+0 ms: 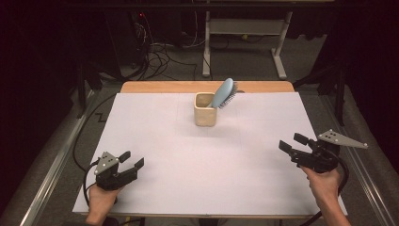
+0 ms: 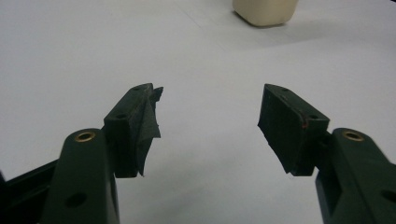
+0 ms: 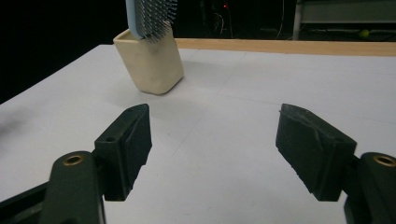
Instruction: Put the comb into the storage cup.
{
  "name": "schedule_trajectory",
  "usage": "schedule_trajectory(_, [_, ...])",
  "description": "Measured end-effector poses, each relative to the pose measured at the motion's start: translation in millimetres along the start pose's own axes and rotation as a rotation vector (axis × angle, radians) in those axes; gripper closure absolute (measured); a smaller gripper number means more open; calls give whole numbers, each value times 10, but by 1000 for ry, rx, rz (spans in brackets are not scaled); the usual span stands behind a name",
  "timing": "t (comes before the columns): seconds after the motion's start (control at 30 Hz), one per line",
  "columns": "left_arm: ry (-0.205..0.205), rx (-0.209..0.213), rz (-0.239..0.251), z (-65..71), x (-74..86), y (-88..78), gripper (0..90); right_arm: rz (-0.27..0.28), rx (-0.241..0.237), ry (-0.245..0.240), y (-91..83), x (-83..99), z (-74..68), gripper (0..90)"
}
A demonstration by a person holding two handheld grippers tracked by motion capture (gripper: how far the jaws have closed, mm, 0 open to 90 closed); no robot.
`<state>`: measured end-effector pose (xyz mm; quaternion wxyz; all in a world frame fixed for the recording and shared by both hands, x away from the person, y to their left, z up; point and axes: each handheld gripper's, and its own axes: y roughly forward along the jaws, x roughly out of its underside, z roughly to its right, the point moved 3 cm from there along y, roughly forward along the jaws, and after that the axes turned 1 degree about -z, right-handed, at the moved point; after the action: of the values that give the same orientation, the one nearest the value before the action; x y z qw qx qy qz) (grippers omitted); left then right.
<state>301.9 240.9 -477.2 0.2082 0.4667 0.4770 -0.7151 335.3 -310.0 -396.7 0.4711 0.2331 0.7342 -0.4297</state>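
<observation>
My left hand (image 1: 101, 197) sits at the near left corner, gripping the left gripper (image 1: 131, 160) low over the worktop, its jaws spread apart with nothing between them and aimed toward the far right. My right hand (image 1: 324, 184) holds the right gripper (image 1: 291, 142) at the near right edge, jaws likewise parted and empty, pointing left and slightly away.

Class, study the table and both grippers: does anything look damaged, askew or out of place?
Yes: on the left gripper, one pad has tape peeling off in ragged flaps. The hairbrush leans tilted out of the cup, bristles exposed.
</observation>
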Motion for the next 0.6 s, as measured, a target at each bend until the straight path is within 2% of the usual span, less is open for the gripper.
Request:
schedule_trajectory(0.17, [0, 0, 0, 0, 0, -1, 373, -2, 6, -15, -31, 22, -21, 277])
schedule_trajectory(0.6, [0, -1, 0, 3, -1, -2, 373, 3, 6, -8, -103, 104, -26, 277])
